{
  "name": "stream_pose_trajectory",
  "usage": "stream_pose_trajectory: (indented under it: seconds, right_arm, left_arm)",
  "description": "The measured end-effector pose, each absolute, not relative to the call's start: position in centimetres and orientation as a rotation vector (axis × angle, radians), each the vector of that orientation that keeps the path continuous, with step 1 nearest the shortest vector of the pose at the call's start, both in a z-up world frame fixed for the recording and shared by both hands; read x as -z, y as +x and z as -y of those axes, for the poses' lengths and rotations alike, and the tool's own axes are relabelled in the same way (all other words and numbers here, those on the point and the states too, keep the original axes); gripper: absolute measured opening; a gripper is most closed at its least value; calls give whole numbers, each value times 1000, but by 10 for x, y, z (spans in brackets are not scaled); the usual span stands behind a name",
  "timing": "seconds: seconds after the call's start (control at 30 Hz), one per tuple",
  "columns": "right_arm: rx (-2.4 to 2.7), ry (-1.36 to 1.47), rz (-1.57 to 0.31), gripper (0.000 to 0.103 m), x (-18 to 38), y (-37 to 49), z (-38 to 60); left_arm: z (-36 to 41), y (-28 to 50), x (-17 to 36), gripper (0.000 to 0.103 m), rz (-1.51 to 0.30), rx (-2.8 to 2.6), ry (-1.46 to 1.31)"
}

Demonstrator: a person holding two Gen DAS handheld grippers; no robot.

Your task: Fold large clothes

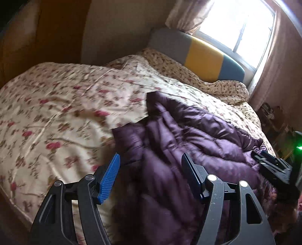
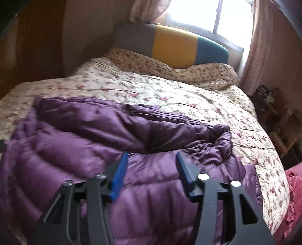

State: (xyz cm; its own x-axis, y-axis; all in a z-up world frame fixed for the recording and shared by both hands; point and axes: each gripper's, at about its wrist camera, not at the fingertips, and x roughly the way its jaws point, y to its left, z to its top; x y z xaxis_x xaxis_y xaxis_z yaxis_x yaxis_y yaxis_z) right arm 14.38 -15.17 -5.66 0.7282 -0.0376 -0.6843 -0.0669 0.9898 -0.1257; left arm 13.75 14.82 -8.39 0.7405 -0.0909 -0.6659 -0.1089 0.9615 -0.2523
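A large purple quilted jacket (image 1: pixel 188 135) lies crumpled on the floral bed cover (image 1: pixel 56 105). In the right wrist view the jacket (image 2: pixel 79 150) fills the near half of the bed, with one sleeve (image 2: pixel 169 130) stretched toward the right. My left gripper (image 1: pixel 151 157) hovers over the jacket's left edge, open, with nothing between its blue pads. My right gripper (image 2: pixel 151 154) hangs above the jacket's middle, also open and gripping nothing. The black frame of the right gripper (image 1: pixel 273 165) shows at the right edge of the left wrist view.
A grey, yellow and teal headboard (image 2: pixel 175 43) stands under a bright window (image 2: pixel 207 13), with floral pillows (image 2: pixel 169 66) in front. A cluttered dark shelf (image 2: pixel 271 105) stands right of the bed. Red cloth (image 2: pixel 294 188) lies at the bed's near right corner. A wooden wardrobe (image 1: pixel 37 37) is on the left.
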Motion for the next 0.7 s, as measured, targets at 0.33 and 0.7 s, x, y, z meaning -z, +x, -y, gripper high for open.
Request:
stream_pose_trajectory:
  seconds: [0.33,0.7]
  right_arm:
    - [-46,-190,-822,28,76,112,133]
    - [-28,-198,-842,30,92,110,131]
  left_arm:
    - [-160,107,78,76,-743,-36,-230]
    - [-153,104,64,76,-725,14,-181]
